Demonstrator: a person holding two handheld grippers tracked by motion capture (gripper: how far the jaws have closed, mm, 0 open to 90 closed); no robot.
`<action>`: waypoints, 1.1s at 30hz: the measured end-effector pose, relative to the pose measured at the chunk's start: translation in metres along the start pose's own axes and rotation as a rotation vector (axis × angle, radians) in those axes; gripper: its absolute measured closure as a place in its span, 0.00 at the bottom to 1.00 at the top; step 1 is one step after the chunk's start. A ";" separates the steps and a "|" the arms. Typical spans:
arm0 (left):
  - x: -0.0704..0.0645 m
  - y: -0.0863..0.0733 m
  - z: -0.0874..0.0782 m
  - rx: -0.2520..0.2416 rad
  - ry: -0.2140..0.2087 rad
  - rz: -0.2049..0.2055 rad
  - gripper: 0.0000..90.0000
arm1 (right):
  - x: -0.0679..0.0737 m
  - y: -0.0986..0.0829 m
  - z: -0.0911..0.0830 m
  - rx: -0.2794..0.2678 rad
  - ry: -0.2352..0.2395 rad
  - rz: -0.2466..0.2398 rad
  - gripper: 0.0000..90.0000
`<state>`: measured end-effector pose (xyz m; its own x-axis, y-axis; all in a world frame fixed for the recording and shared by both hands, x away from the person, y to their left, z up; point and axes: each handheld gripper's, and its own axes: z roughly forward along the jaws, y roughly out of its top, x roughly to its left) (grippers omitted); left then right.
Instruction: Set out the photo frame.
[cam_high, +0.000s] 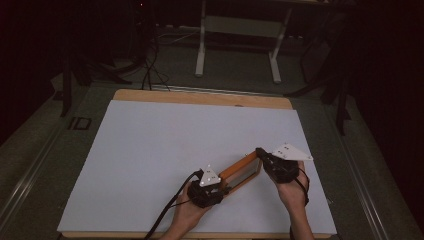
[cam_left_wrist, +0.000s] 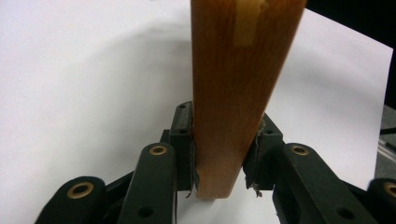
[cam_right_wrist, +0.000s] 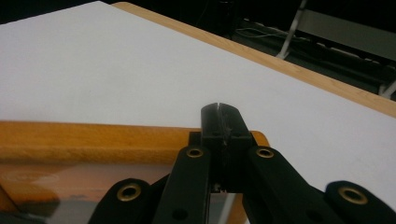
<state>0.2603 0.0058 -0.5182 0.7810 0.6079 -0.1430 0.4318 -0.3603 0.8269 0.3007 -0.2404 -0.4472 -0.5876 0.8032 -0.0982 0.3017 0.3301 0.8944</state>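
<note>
I have a wooden frame (cam_high: 243, 170) held between my two tools, low over the right front part of the white tabletop (cam_high: 150, 150). My left tool (cam_high: 212, 189) is clamped on the near end of the frame: in the left gripper view the orange-brown wood (cam_left_wrist: 233, 93) runs straight up from between the jaws, both pads pressed against its sides, with a paler inset showing near the top of the bar. My right tool (cam_high: 267, 159) is at the far end; in the right gripper view its jaws are drawn together, the tips (cam_right_wrist: 226, 122) meeting just above the rounded top rail (cam_right_wrist: 93, 140). I judge they pinch something thin at that corner, but what lies between them is hidden by the jaws themselves, so I can't say for sure that they grip the frame. As for progress, I would say the pick-up is done and the frame is in hand, slanting from my left tool up toward my right; where it is to go, or whether it is to be turned or set down, is what remains, and nothing else on the tabletop suggests a target. The high view gives the whole layout, both hands and the slant of the frame. The right gripper view adds a glossy panel (cam_right_wrist: 70, 186) inside the rail, and the left gripper view shows the firm side grip.
</note>
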 end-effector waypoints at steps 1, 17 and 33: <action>0.002 0.004 -0.005 -0.005 -0.005 0.004 0.77 | -0.001 0.000 -0.001 -0.003 -0.004 0.001 1.00; 0.032 0.050 -0.066 -0.015 -0.076 0.131 0.77 | 0.001 0.006 -0.012 -0.054 0.074 -0.050 0.85; 0.040 0.073 -0.091 -0.022 -0.166 0.228 0.77 | 0.026 0.006 0.006 0.043 0.367 -0.187 0.45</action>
<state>0.2824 0.0683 -0.4138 0.9210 0.3877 -0.0377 0.2278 -0.4576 0.8595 0.2918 -0.2149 -0.4464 -0.8616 0.4999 -0.0880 0.1912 0.4802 0.8561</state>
